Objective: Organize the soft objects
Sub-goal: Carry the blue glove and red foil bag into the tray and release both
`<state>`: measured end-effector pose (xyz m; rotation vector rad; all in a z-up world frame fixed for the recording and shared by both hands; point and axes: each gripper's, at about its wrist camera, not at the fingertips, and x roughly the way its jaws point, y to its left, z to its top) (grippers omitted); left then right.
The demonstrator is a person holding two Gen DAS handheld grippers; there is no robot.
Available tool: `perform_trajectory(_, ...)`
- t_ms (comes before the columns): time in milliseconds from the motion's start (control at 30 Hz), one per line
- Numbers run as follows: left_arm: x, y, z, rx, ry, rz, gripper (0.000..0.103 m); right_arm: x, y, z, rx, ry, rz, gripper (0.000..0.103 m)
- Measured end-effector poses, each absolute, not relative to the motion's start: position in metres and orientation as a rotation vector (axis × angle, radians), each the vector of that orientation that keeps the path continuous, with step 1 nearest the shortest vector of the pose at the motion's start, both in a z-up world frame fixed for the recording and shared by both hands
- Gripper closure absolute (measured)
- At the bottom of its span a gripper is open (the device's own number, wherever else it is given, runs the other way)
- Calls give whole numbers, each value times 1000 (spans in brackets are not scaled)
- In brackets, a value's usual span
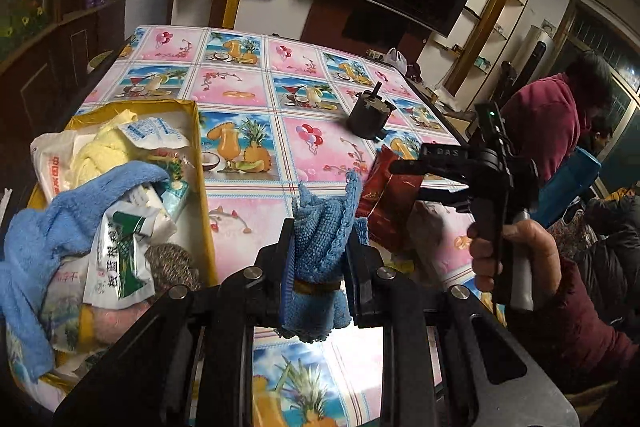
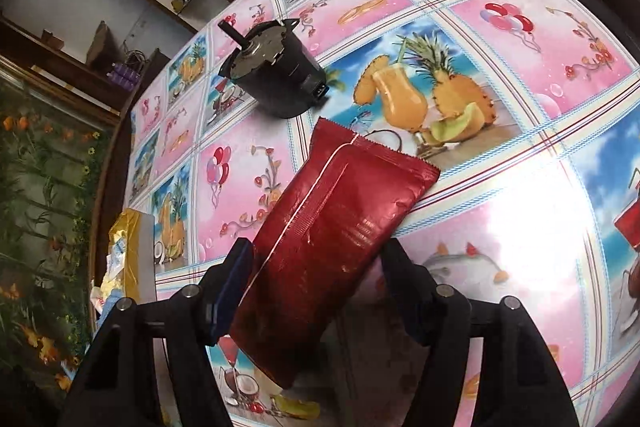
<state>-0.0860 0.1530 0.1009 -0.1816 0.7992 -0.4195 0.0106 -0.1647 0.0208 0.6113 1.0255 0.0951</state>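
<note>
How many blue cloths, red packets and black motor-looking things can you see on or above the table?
Blue cloths: 2, one rolled in the left tool, one draped over the yellow box.
Red packets: 1, between the fingers of the right tool.
Black motors: 1, standing on the tablecloth.
Total: 4

Cloth, foil and glossy vinyl

Between the left gripper's [image 1: 320, 259] fingers, a nubby blue microfibre cloth [image 1: 324, 227]; in the right gripper's [image 2: 316, 267] jaws, a shiny crinkled red foil pouch [image 2: 332, 223]; beneath, glossy printed tablecloth [image 2: 520, 227].
</note>
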Motion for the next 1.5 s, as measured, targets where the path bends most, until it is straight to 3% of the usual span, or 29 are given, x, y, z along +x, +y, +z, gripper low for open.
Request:
perform_trajectory(167,-107,180,99,-196,773,-381,83,31,-112,27,429,1037,-40,30)
perform_trajectory(333,-120,197,98,-190,760,-344,83,40,-41,17,70,1050,-107,20)
perform_trajectory(400,-125,203,98,-198,754,-336,83,34,-30,16,38,1030,-49,22)
perform_trajectory(467,-127,210,98,-216,748,-328,82,28,-29,20,30,1015,-20,47)
perform_trajectory(567,-128,226,101,-266,731,-310,82,19,-40,23,67,1018,50,56)
perform_trajectory(700,-127,253,104,-337,712,-259,82,5,-52,29,164,1012,156,60)
perform_trajectory(1200,-95,303,93,-354,747,-79,82,-7,35,103,153,901,470,60)
perform_trajectory(1300,-85,305,87,-297,759,-17,67,-3,69,107,90,903,514,60)
perform_trajectory(1333,-84,306,85,-294,761,-9,55,-2,81,108,60,896,528,60)
perform_trajectory(1367,-84,308,84,-298,757,-12,51,0,92,109,29,889,537,60)
perform_trajectory(1500,-93,312,80,-322,741,-31,51,15,143,106,-107,895,576,60)
